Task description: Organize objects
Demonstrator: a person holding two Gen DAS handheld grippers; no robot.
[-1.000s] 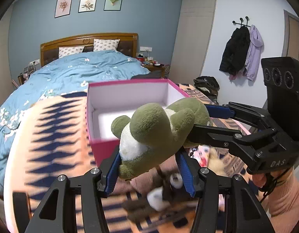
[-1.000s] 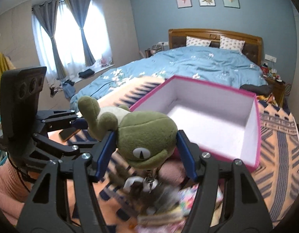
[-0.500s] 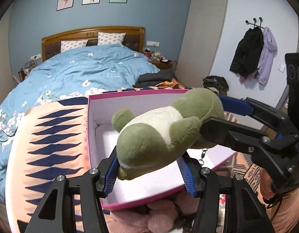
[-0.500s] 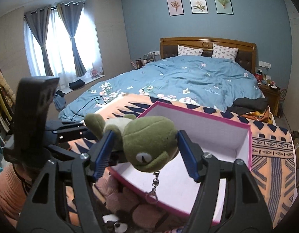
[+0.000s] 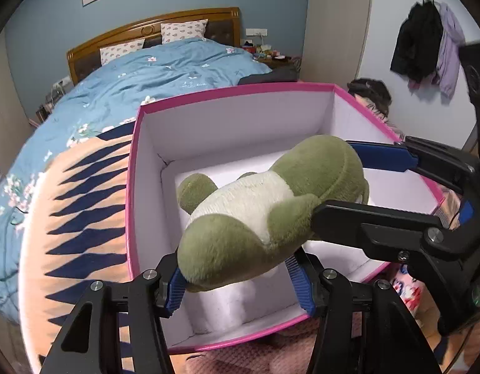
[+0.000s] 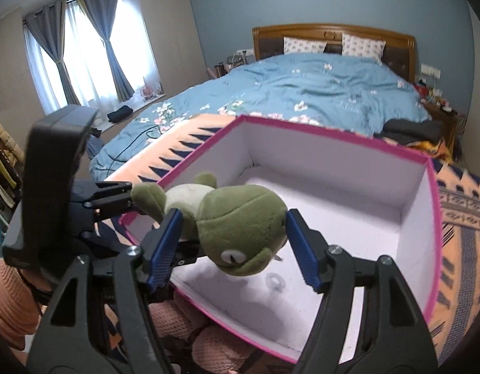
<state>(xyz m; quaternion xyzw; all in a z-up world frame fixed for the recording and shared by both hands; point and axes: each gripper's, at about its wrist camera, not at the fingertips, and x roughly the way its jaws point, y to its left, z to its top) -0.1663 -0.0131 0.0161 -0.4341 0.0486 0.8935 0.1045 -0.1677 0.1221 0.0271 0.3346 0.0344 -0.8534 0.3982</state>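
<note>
Hanging over the open pink box (image 5: 137,187), the green plush frog (image 5: 258,215) sits clamped at its rear in the left tongs (image 5: 238,280). Around its head the right tongs (image 6: 232,246) have just been opening, pads (image 6: 302,249) barely touching. Box rests on the bed's (image 5: 165,74) foot-end patterned blanket (image 5: 77,218).

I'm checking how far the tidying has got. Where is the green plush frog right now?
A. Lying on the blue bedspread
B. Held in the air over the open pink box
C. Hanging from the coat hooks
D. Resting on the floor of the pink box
B: the green plush frog hangs above the white inside of the pink box, between the left claw and the right claw.
</note>
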